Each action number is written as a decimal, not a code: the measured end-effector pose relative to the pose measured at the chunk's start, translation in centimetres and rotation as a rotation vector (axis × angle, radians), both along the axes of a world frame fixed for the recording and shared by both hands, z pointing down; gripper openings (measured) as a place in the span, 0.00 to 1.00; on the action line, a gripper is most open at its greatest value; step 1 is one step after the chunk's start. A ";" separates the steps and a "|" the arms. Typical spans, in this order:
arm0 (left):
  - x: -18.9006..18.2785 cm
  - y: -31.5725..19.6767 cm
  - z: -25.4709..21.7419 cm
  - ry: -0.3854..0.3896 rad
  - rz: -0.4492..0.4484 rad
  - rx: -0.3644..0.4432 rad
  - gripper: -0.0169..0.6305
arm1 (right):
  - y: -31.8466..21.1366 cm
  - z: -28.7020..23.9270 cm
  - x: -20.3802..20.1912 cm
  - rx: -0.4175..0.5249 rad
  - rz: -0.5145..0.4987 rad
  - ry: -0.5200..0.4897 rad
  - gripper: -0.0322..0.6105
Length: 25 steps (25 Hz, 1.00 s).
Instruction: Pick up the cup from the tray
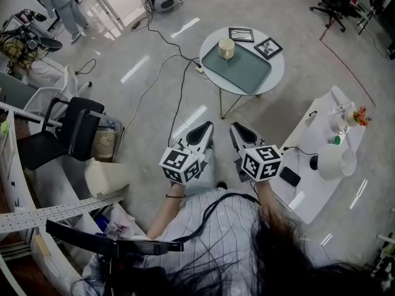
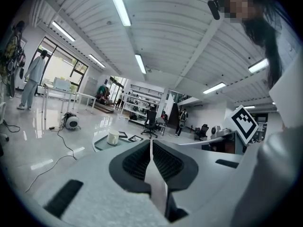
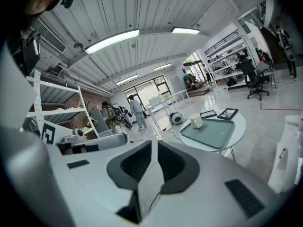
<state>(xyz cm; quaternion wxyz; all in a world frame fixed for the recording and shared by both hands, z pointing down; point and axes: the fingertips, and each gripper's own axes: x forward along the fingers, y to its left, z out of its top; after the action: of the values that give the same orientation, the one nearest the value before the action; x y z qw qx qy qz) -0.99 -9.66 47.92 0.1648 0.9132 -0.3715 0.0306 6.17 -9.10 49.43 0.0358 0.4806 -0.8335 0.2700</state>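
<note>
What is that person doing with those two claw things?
A person holds a left gripper and a right gripper, both shut and empty, aimed toward a round white table. A cream cup stands on the green tray there, beside two picture frames. The cup has not been picked up yet.

The head view looks steeply down. Both gripper views face nearly level; all share the far counter (image 1: pixel 278 69) toward twelve o'clock.

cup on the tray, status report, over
Left gripper and right gripper both shut, empty, short of the round table. Cup upright on the tray, far corner, untouched. Cable on floor beside the approach.
</note>
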 end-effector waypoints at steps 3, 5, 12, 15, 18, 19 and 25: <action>-0.1 -3.5 -0.2 -0.003 0.018 -0.003 0.05 | -3.0 0.0 0.2 -0.013 0.022 0.007 0.14; -0.2 -5.8 -0.2 -0.003 0.032 -0.009 0.05 | -5.1 0.1 0.3 -0.023 0.038 0.011 0.14; -0.4 -14.1 -0.1 0.011 0.073 -0.033 0.05 | -12.4 0.1 0.4 -0.052 0.092 0.025 0.14; -0.1 -16.6 0.1 0.020 0.106 -0.044 0.05 | -14.9 0.4 0.6 -0.066 0.122 0.034 0.14; -0.2 -19.0 0.6 0.025 0.126 -0.058 0.05 | -17.3 1.0 0.5 -0.081 0.141 0.040 0.14; -0.4 -19.8 0.7 0.025 0.129 -0.061 0.05 | -18.1 1.1 0.4 -0.085 0.147 0.040 0.14; -1.5 -23.5 1.2 0.029 0.146 -0.075 0.05 | -21.3 1.5 0.3 -0.105 0.184 0.049 0.14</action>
<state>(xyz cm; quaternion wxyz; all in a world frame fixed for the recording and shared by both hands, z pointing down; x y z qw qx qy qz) -2.45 -33.15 49.11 0.2016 0.9314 -0.3001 0.0433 6.43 -30.42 50.93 0.0564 0.5590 -0.7695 0.3037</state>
